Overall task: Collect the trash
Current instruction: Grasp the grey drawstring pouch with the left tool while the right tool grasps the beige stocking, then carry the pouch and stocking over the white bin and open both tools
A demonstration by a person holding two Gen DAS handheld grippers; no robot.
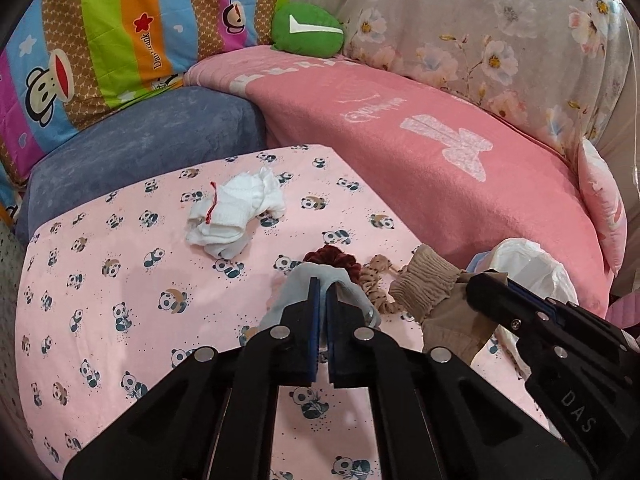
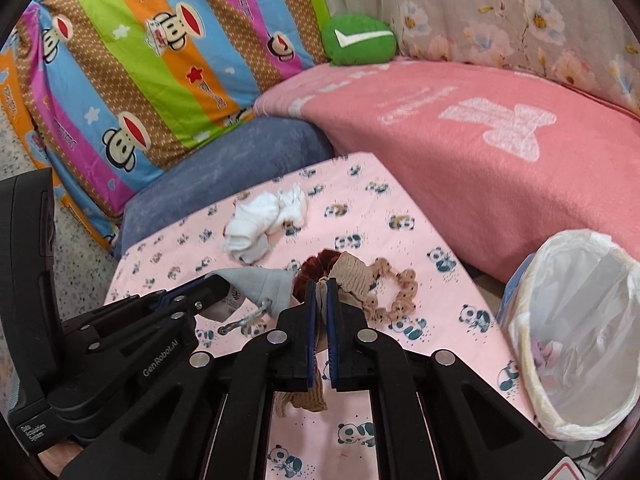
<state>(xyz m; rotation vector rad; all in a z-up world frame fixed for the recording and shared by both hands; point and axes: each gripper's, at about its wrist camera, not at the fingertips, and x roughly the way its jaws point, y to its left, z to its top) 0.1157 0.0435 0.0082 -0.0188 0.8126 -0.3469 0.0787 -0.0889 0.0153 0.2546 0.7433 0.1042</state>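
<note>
Panda sheet [image 1: 100, 280] lies bare left of white socks [image 1: 236, 212].

Both wrist views look steeply down, close over the same panda-print sheet [image 1: 120, 280].

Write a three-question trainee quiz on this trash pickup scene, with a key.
1. True or false: both grippers are shut on cloth.
2. What does the right gripper hold? A) beige sock B) white socks C) dark red scrunchie
3. Fill in: the lined bin stands on the ____ gripper's side.

Key: 1 true, the left gripper grips a grey-blue sock; 2 A; 3 right.
</note>
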